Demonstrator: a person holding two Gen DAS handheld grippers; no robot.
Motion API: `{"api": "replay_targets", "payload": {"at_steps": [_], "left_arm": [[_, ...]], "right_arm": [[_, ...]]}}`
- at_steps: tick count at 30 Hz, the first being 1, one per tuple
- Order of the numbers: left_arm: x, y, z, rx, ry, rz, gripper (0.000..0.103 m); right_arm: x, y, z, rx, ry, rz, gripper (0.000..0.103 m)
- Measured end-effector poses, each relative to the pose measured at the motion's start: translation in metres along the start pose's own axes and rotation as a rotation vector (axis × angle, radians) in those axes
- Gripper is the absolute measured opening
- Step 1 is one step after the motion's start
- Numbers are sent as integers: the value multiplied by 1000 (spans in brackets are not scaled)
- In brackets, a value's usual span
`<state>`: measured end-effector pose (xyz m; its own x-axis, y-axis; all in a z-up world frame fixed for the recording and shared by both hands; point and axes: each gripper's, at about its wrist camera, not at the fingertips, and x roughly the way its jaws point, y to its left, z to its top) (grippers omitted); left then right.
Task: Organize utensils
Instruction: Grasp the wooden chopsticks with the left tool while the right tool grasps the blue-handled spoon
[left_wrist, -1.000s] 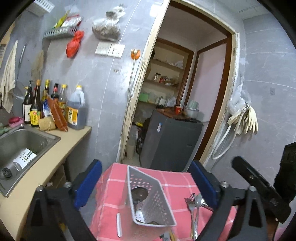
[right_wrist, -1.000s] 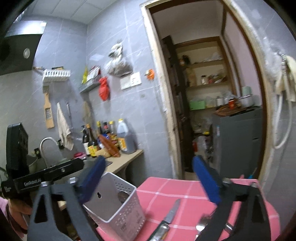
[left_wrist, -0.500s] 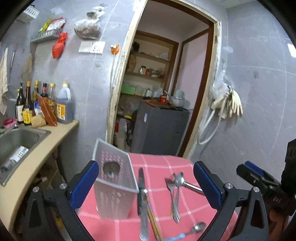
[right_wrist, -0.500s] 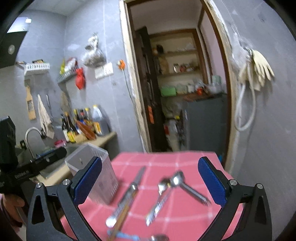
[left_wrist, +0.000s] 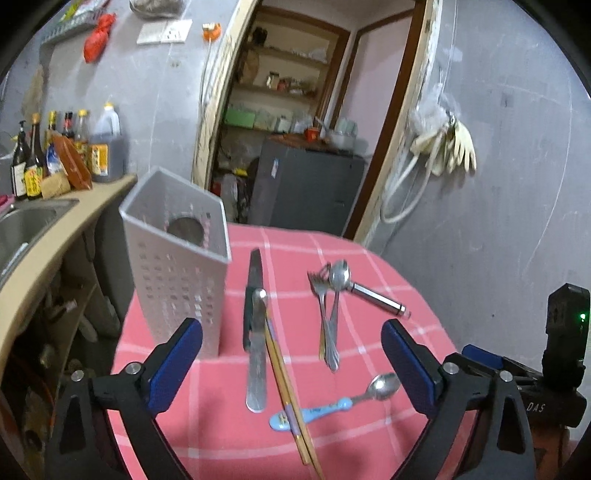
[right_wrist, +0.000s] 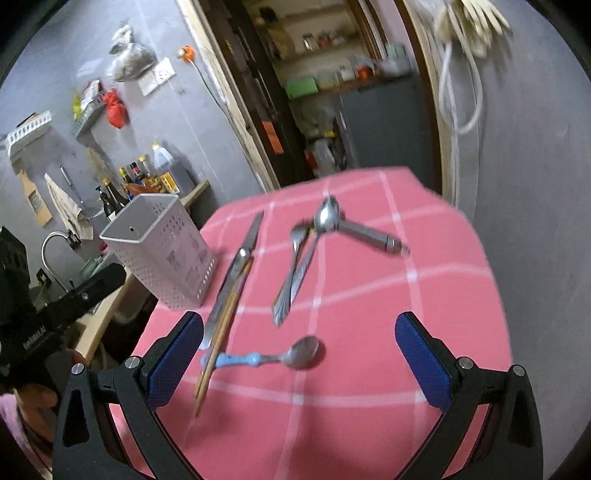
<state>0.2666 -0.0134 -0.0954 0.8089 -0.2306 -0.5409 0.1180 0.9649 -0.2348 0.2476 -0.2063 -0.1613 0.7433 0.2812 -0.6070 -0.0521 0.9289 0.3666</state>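
Both grippers, left (left_wrist: 291, 360) and right (right_wrist: 299, 354), jaws apart, empty; nothing sorted yet. Next: grab blue-handled spoon (right_wrist: 271, 357), drop into holder (right_wrist: 159, 251).

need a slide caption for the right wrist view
Open right hand-held gripper above a blue-handled spoon on the pink cloth, with chopsticks, knife and white caddy beyond.

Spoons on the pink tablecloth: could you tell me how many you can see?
2: a blue-handled spoon nearest the grippers, and a steel spoon farther back, beside the fork. More may hide under that pile.
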Motion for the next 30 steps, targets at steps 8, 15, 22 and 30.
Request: {"api": "replay_targets", "payload": {"at_steps": [8,15,22,30], "left_arm": [[38,1,-15,-36,120,-12,76],[85,2,-24,-75,278,-11,58],[116,4,-24,-94,375,36,46],[149,5,-21,-142,484,65,35]], "right_arm": [[33,-13,-20,75,71,6,70],[58,-14,-30,118,123,31,52],[71,-12,-34,143,158,43,43],[79,-15,-34,165,178,51,40]]}}
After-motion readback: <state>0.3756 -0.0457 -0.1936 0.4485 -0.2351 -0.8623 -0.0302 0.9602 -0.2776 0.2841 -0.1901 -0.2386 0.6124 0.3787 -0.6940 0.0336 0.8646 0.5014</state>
